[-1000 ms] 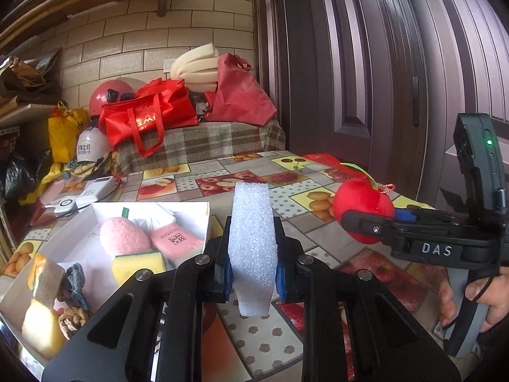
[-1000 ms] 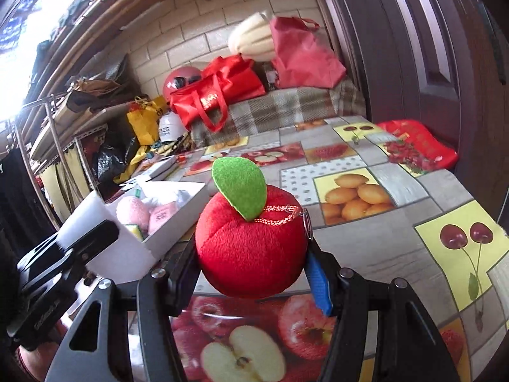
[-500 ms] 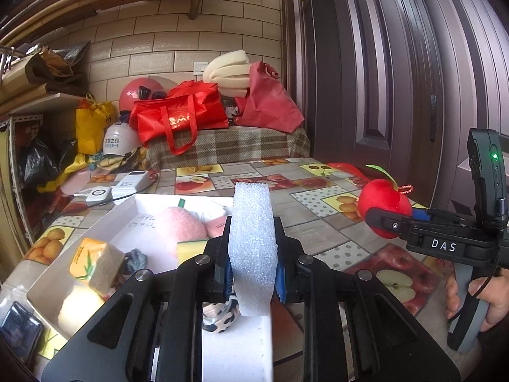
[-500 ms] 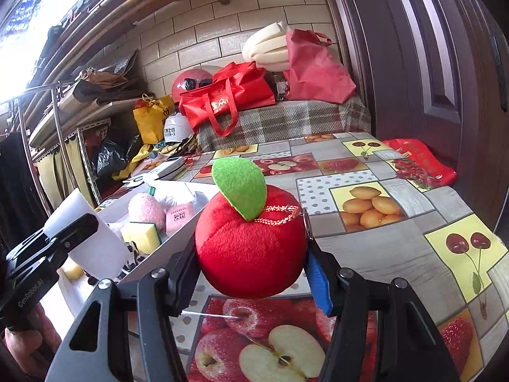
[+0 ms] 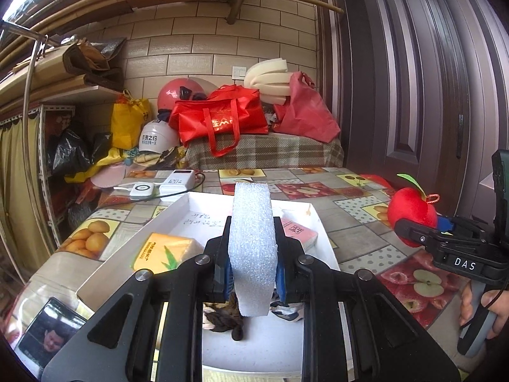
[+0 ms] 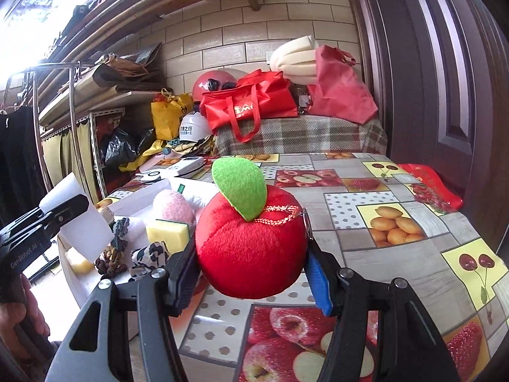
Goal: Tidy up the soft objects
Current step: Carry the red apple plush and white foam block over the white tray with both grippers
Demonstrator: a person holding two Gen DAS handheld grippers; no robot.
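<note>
My left gripper (image 5: 253,267) is shut on an upright white foam block (image 5: 253,238), held above the white box (image 5: 321,222). The same foam block (image 6: 79,216) and left gripper (image 6: 68,210) show at the left of the right wrist view. My right gripper (image 6: 251,264) is shut on a red plush apple (image 6: 251,248) with a green leaf, above the fruit-print tablecloth just right of the box (image 6: 127,210). The apple (image 5: 412,211) also appears at the right of the left wrist view. In the box lie a pink puff (image 6: 173,207), a yellow sponge (image 6: 167,232), a pink packet (image 5: 299,230) and a yellow tissue pack (image 5: 165,251).
A power bank (image 5: 176,181) and a white charger (image 5: 141,190) lie beyond the box. A phone (image 5: 47,334) rests at the table's near left corner. A red pouch (image 6: 429,184) lies by the dark door. Bags and helmets crowd the plaid-covered bench (image 5: 264,152) behind.
My left gripper carried the foam block leftward from over the tablecloth to over the box. My right gripper with the apple moved left, closer to the box.
</note>
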